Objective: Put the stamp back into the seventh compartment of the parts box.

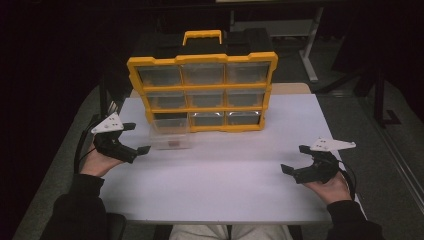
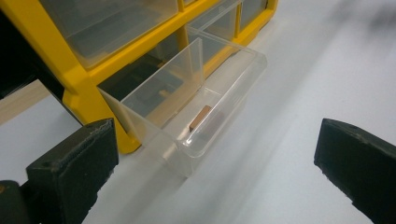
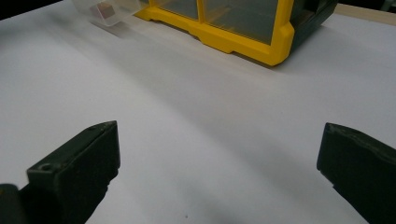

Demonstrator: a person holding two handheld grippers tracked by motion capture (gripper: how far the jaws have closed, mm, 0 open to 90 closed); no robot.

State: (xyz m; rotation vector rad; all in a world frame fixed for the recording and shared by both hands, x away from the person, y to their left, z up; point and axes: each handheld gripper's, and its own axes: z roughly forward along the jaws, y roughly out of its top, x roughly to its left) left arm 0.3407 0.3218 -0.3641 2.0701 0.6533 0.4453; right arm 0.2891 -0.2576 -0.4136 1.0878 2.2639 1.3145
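Clear plastic drawer point(image 2: 187, 112) sticks out of the yellow box of little drawers point(image 1: 202, 92), bottom left. A small brown piece point(image 2: 200, 117) lies inside. Left gripper point(image 1: 131, 138) and right gripper point(image 1: 295, 158) are spread wide, holding nothing. Reach in slowly from above.

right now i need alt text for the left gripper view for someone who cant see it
A clear plastic drawer, pulled out of the bottom row of a yellow-framed organizer, holds one small brown piece. It rests on a white table. The left gripper is open, its two black jaws wide apart in the foreground, short of the drawer.
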